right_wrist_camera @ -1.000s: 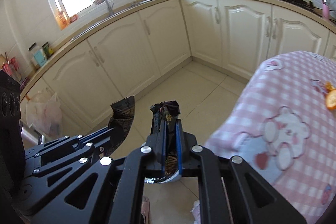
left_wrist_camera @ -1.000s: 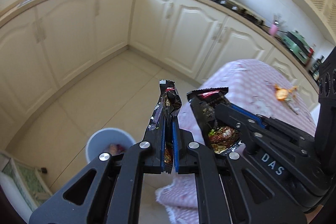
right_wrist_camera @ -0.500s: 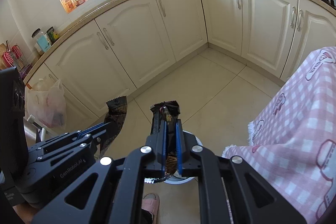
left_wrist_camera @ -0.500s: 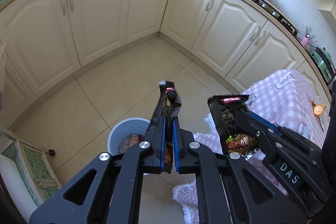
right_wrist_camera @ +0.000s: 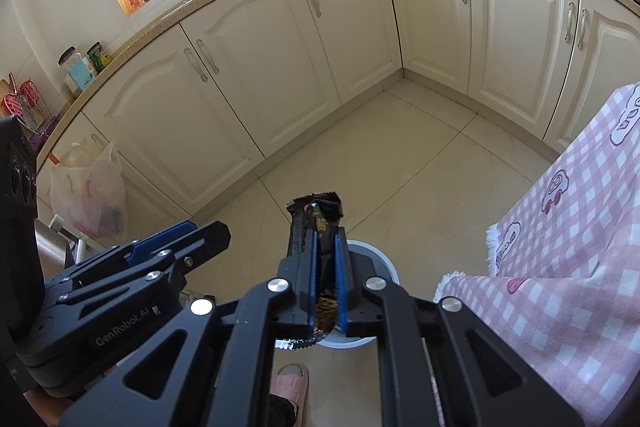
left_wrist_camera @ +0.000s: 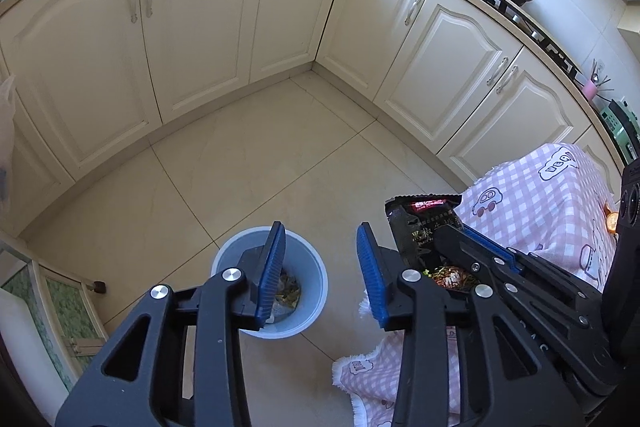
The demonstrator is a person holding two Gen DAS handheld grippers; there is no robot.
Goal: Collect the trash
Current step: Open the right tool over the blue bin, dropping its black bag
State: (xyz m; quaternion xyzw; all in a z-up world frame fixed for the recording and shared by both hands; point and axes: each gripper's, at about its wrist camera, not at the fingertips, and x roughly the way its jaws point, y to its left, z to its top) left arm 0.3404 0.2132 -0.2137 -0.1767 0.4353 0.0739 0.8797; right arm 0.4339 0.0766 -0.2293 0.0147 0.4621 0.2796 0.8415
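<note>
My left gripper [left_wrist_camera: 320, 231] hangs over a light blue bin [left_wrist_camera: 308, 315] on the floor. Its jaws are opening and nothing is between the blue pads. Loose trash lies inside the bin. To its right, my right gripper [left_wrist_camera: 448, 233] is shut on a black snack wrapper [left_wrist_camera: 420, 227] with red print. In the right wrist view that wrapper [right_wrist_camera: 316, 211] sticks up from the right gripper [right_wrist_camera: 324, 231], above the bin's rim [right_wrist_camera: 380, 261]. The left gripper [right_wrist_camera: 208, 229] shows at the left.
A table with a pink checked cloth [left_wrist_camera: 532, 211] stands close on the right, its corner hanging beside the bin. Cream cabinets [left_wrist_camera: 200, 27] line the far walls. A plastic bag [right_wrist_camera: 88, 195] hangs at the left. A pink slipper [right_wrist_camera: 292, 383] is on the floor below.
The left gripper's jaws have parted, and the wrapper they held is gone from between them. Both grippers have come lower and closer over the bin. The right gripper keeps its wrapper.
</note>
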